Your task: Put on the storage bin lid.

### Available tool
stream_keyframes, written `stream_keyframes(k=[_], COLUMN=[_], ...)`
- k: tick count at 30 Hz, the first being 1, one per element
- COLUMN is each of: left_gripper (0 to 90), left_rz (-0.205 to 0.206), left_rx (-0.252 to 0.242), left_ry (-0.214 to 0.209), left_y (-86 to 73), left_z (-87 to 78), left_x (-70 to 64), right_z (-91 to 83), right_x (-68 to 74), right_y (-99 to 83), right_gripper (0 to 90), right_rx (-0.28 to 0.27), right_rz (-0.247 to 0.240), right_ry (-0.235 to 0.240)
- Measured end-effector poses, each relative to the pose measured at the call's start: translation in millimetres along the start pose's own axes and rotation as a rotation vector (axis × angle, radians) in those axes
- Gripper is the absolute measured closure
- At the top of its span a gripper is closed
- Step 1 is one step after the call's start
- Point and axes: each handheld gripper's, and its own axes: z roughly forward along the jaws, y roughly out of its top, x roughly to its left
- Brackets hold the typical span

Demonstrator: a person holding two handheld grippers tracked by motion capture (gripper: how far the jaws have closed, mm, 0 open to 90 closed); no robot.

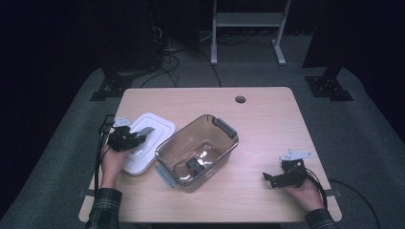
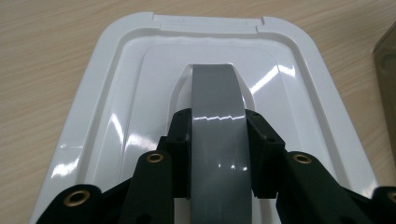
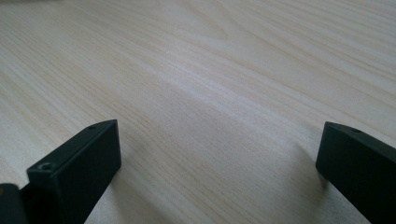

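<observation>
Had left hand-held gripper [image 2: 218, 154] clamped on lid's grey handle [image 2: 217, 121], lid [image 1: 145, 147] left of bin [image 1: 197, 151], ready to lift. Right hand-held gripper [image 3: 219, 154] wide open, empty, parked right of bin.

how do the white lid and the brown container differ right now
The white lid is opaque and flat, lying on the table; the brown container is see-through, deep and open-topped, with a small dark item inside.

The left gripper is shut on the lid's grey handle; nothing grips the container, and the right gripper rests open on bare table.

Both are rounded rectangles, side by side on the table.
</observation>
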Motion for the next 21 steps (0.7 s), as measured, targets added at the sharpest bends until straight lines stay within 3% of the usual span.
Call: stream_keyframes(k=[21], left_gripper=[66.3], left_rz=[-0.011], left_rx=[-0.064], left_ry=[-0.009], left_y=[18.6], left_z=[-34.4], left_x=[-4.5], right_z=[0.0], right_x=[0.0], right_y=[0.0], right_gripper=[0.0], right_rx=[0.0], right_rz=[0.0], right_ry=[0.0])
